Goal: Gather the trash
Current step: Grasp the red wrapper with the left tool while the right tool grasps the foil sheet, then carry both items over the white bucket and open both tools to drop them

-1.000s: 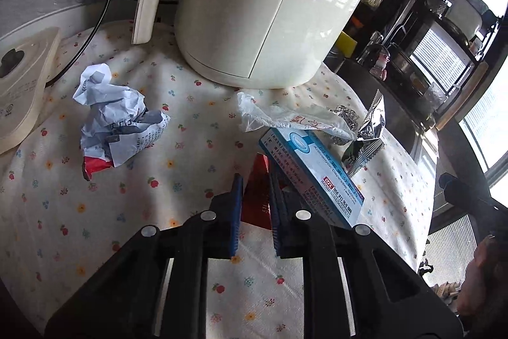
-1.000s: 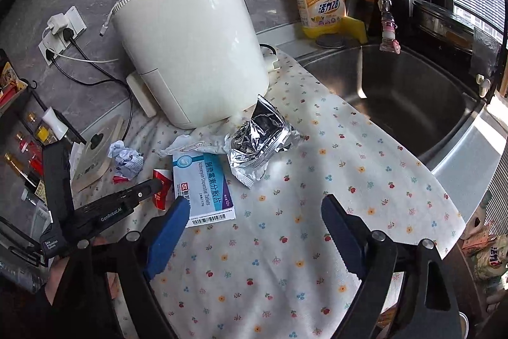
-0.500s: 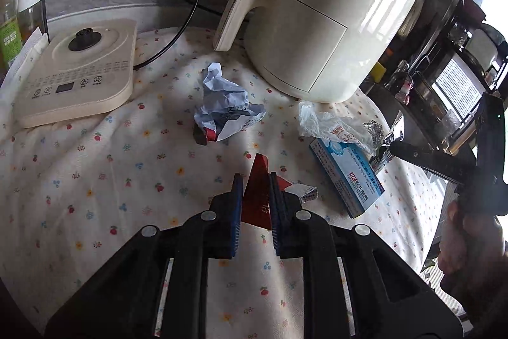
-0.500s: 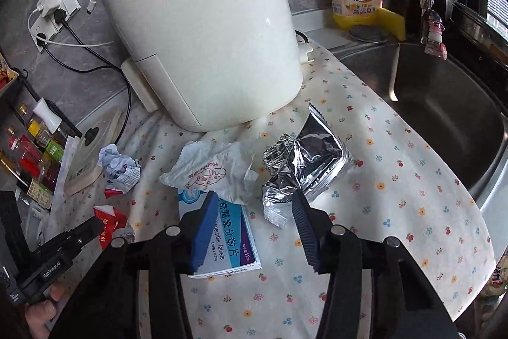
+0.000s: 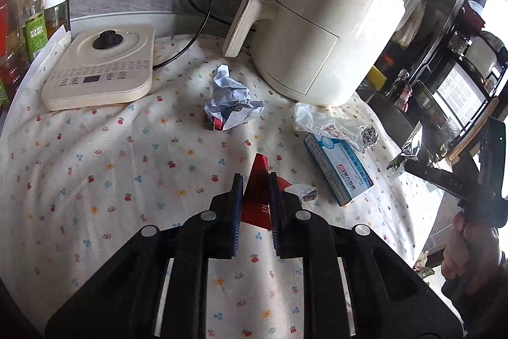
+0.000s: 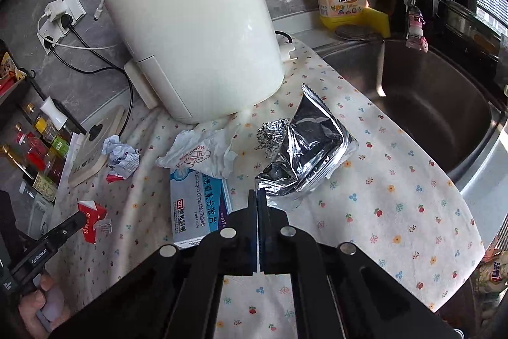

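Left wrist, left claw [image 5: 256, 189] gripping red wrapper [image 5: 257, 196], right claw [image 6: 256, 199] pinching foil bag [image 6: 304, 148]

Tablet box [image 6: 198, 205] between wrapper [image 6: 92, 220] and pouch [image 6: 311, 148]

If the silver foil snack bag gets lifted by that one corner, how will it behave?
The silver foil bag looks crumpled and empty, so it is probably very light and floppy and would likely dangle. Its glossy film may slip from the right tongs, shut on its corner.
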`<state>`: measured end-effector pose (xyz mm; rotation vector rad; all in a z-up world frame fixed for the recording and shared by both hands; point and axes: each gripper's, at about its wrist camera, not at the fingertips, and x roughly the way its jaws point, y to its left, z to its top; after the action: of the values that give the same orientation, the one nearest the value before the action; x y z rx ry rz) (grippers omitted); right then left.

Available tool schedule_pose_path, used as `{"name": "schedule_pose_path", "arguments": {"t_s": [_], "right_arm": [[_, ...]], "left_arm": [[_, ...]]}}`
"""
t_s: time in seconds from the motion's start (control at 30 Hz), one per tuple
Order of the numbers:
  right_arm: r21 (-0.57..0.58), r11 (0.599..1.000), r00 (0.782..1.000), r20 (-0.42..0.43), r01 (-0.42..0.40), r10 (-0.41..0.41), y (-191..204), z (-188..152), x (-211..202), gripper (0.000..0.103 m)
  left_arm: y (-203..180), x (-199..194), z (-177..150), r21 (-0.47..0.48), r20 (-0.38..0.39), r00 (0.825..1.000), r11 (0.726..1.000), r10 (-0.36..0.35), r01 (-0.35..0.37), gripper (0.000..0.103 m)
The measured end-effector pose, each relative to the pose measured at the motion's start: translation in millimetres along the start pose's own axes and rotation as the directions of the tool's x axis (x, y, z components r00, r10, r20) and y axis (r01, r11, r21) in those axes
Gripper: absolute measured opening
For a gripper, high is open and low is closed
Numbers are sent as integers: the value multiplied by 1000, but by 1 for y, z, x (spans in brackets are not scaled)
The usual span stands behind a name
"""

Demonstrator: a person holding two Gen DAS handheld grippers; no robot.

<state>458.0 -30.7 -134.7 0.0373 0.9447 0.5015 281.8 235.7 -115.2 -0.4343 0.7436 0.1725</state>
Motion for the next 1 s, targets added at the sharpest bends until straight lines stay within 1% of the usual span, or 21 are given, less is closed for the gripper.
{"name": "schedule_pose_path", "arguments": {"t_s": [0.17,0.43,0.57,0.73,1.0], "right_arm": [[-1,1000,999,29,-16,16,-17,-19,-39,1],[30,1000,998,59,-6,4,-71,-65,-113,1],[55,998,998,58,6,-9,-100,-90,-149,1],[92,996,997,68,19,-25,-136,-124,-190,1],[170,984,997,51,54,-64,-196,-179,-234,2]], "left_arm": [[-31,-10,-12,18,13,1000,1000,-18,18,16],[-95,-29,-48,64,12,998,997,-55,54,16],[-127,-39,-68,79,-1,998,995,-67,67,16],[-170,-50,-96,126,-25,995,988,-92,94,16],[-232,-61,-143,187,-73,989,973,-126,137,16]]}}
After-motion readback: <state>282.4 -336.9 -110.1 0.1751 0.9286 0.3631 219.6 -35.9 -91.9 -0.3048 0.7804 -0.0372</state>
